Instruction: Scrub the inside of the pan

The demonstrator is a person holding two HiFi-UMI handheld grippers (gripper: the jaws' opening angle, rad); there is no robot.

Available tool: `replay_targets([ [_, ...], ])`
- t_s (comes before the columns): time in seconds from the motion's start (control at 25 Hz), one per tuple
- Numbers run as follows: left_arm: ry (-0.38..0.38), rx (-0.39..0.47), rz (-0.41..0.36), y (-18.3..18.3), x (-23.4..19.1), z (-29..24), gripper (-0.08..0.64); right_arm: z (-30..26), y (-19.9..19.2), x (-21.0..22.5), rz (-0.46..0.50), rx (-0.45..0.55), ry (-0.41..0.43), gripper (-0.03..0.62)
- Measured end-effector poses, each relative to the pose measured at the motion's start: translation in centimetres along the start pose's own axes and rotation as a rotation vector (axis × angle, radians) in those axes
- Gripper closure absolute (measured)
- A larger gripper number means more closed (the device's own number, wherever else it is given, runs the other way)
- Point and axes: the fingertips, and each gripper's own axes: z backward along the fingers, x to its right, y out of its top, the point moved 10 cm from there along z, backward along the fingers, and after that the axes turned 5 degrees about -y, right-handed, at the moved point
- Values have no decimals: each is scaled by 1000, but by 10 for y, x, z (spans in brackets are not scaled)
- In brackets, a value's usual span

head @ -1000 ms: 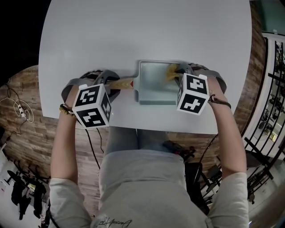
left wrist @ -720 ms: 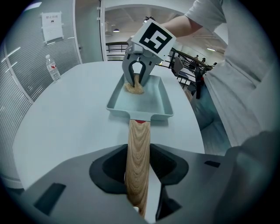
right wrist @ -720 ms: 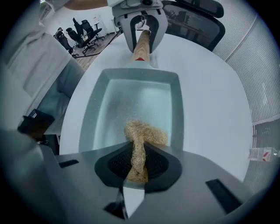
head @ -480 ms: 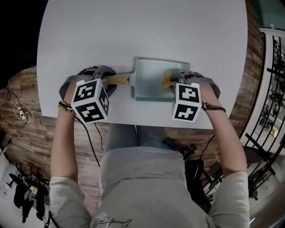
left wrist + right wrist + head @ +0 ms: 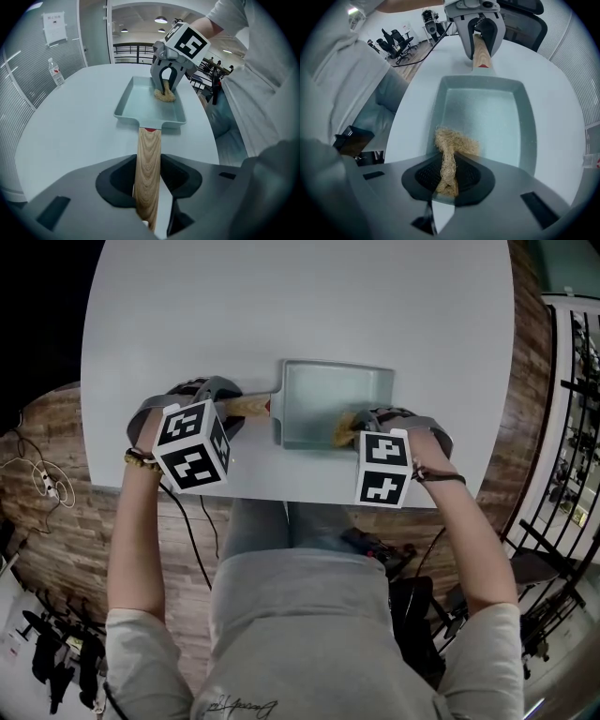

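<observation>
Head view: the rectangular pale-green pan (image 5: 319, 399) is seen at the frame's centre on the white table (image 5: 281, 306), its wooden handle (image 5: 251, 406) pointing left. Both grips are largely hidden there behind the marker cubes (image 5: 192, 457).

In the left gripper view, the left gripper (image 5: 149, 180) is shown with its jaws clamped on the free end of the handle. The pan lies beyond the fingers in the upper middle, and a water bottle (image 5: 56, 72) is seen at upper left.

In the right gripper view, the right gripper (image 5: 447, 176) is shown with its jaws pinched on a tan fibre scrubber (image 5: 450, 150). The scrubber's splayed tip is set against the pan floor just ahead of the fingers, beside the pan's lower left wall.
</observation>
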Motion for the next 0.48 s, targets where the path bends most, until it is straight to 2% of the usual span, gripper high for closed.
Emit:
replay_targets([
  [0.32, -16, -46, -23, 1, -1, -2, 403, -1, 0, 2, -46, 25, -25, 525],
  [0.48, -27, -56, -26, 3, -2, -2, 402, 2, -4, 8, -101, 67, -26, 525],
])
